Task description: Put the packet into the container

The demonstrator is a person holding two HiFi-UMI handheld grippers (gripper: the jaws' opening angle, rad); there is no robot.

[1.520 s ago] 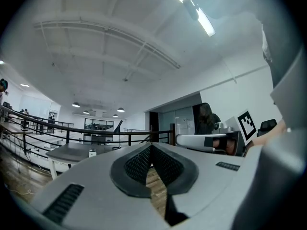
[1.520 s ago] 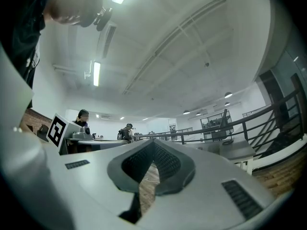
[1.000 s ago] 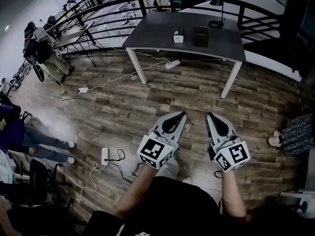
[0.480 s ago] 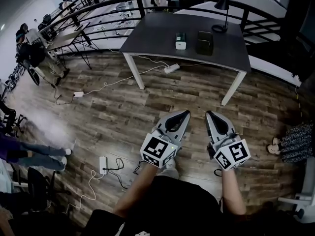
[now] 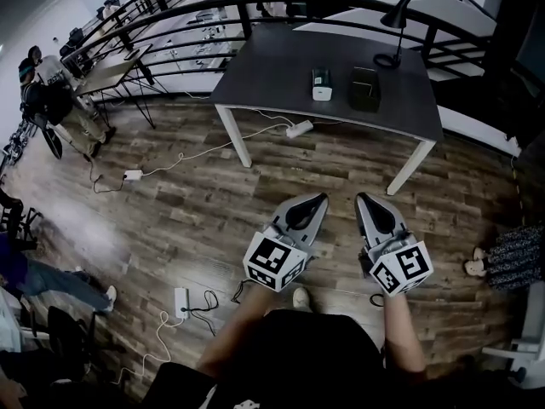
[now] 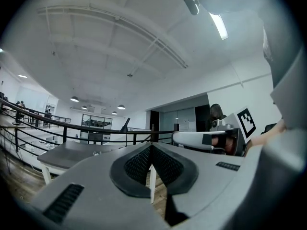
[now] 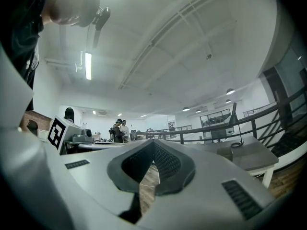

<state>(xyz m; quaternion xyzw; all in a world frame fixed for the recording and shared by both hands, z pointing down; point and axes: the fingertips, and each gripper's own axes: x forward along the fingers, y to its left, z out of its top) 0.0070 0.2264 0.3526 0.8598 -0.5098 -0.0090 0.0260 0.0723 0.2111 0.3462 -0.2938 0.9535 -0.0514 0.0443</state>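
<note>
Ahead of you, a dark table with white legs stands on the wood floor, with a black lamp at its far right corner. A black railing curves behind it. 1 power strip lies under the table and a second strip lies nearer you on the left, both trailing cables. A person stands far left.

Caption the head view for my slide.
Left hand-held gripper and right hand-held gripper, both shut and empty, face a dark table.
</note>
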